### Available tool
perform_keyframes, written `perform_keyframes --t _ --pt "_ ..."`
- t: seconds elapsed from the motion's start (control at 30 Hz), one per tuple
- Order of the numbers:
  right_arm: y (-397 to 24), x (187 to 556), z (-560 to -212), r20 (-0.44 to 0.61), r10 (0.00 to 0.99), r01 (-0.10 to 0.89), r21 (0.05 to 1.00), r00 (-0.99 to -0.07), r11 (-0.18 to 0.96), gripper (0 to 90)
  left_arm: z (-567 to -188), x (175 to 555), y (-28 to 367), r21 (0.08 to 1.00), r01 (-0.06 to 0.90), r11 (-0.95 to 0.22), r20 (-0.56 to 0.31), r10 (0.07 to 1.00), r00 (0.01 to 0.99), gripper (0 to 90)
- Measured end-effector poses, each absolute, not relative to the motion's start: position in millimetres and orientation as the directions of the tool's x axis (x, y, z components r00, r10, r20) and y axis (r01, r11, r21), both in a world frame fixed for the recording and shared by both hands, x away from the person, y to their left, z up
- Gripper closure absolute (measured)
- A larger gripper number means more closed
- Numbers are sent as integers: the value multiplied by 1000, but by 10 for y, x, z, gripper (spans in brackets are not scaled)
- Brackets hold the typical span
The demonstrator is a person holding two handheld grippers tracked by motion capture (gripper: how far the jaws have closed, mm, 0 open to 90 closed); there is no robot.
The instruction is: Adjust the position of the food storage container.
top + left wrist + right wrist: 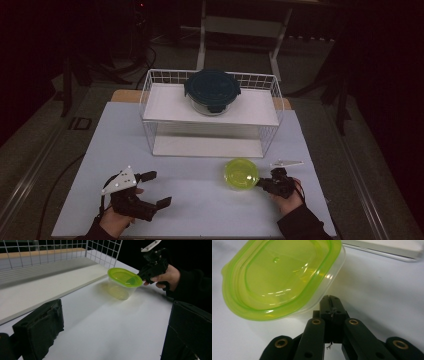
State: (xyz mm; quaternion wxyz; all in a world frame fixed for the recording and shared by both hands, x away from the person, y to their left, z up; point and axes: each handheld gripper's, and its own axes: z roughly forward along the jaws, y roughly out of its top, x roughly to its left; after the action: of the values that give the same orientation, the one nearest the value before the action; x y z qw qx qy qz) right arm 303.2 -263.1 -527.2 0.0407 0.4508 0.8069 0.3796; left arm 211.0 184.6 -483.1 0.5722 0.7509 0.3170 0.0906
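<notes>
Green-lidded tub sits on the white table at my 1 o'clock, just in front of the wire rack. My right gripper, nearest it, has jaws pressed together with nothing between, tips at the tub's rim, probably to nudge it. My left gripper hangs at 10 o'clock, jaws apart, free to take it. Farther at 12, a dark-lidded bowl occupies the rack's upper shelf.

White wire rack at the table's far side, dark-lidded glass container on its shelf.
</notes>
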Motion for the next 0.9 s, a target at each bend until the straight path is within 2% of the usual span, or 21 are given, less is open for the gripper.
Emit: perform_keyframes --t 0.9 --pt "-2058 3156 -5332 289 698 674 640 -655 368 900 -4830 2099 1838 919 366 -149 -220 576 787 0"
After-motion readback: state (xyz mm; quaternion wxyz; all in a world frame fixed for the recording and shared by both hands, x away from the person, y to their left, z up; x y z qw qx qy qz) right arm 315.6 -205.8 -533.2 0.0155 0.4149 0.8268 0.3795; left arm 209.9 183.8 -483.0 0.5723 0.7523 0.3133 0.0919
